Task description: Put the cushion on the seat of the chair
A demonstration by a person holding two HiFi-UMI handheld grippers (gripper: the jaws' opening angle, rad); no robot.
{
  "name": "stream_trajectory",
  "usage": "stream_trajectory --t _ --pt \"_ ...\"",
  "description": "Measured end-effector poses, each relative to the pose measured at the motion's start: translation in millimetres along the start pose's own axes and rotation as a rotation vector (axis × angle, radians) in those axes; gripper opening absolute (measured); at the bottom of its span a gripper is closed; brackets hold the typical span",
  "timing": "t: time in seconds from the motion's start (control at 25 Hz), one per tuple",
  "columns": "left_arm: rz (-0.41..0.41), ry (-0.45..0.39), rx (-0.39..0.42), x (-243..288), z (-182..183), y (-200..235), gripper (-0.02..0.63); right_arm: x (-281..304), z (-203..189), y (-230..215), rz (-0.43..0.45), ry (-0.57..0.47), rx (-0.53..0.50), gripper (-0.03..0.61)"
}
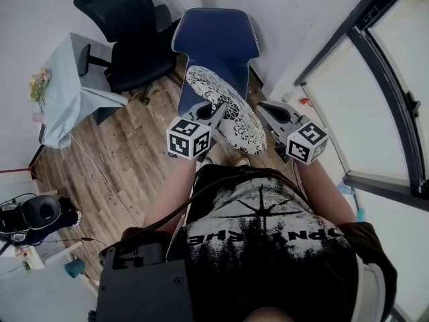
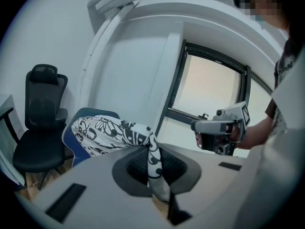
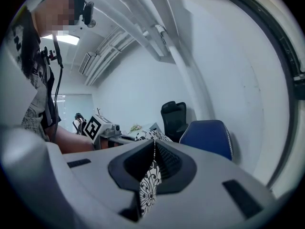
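Note:
A black-and-white patterned cushion (image 1: 224,109) hangs over the seat of the blue chair (image 1: 214,39), held up between my two grippers. My left gripper (image 1: 214,111) is shut on the cushion's left edge; in the left gripper view the fabric (image 2: 153,161) is pinched between the jaws and the cushion (image 2: 105,130) spreads out towards the blue chair (image 2: 76,151). My right gripper (image 1: 266,111) is shut on the cushion's right edge, with a fold of the cloth (image 3: 150,185) between its jaws. The blue chair's back (image 3: 207,135) stands just beyond.
A black office chair (image 1: 127,39) stands left of the blue chair, beside a table with a pale cloth (image 1: 67,92) and flowers (image 1: 39,84). A large window (image 1: 375,79) runs along the right. Headphones and bags (image 1: 33,217) lie on the wooden floor at the left.

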State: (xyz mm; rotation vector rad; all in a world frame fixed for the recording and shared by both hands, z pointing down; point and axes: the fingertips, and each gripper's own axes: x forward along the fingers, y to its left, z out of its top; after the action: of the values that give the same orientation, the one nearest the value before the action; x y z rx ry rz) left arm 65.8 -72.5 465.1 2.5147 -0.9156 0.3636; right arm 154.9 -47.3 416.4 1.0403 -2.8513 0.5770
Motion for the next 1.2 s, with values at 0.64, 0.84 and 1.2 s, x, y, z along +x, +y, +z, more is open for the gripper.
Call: stream_trajectory --t 0.64,0.84,1.2 --pt "-0.197 0.105 0.005 58 4 48 0.026 63 7 -51 -0.152 0.021 0.053 0.020" --pt "-0.254 0.154 -0.011 75 1 72 0.026 93 10 -73 -0.202 0.026 0.090 0.020" --pt "-0.288 0.234 -0.050 109 -26 122 0.026 124 -17 -108 -0.260 0.071 0.156 0.020"
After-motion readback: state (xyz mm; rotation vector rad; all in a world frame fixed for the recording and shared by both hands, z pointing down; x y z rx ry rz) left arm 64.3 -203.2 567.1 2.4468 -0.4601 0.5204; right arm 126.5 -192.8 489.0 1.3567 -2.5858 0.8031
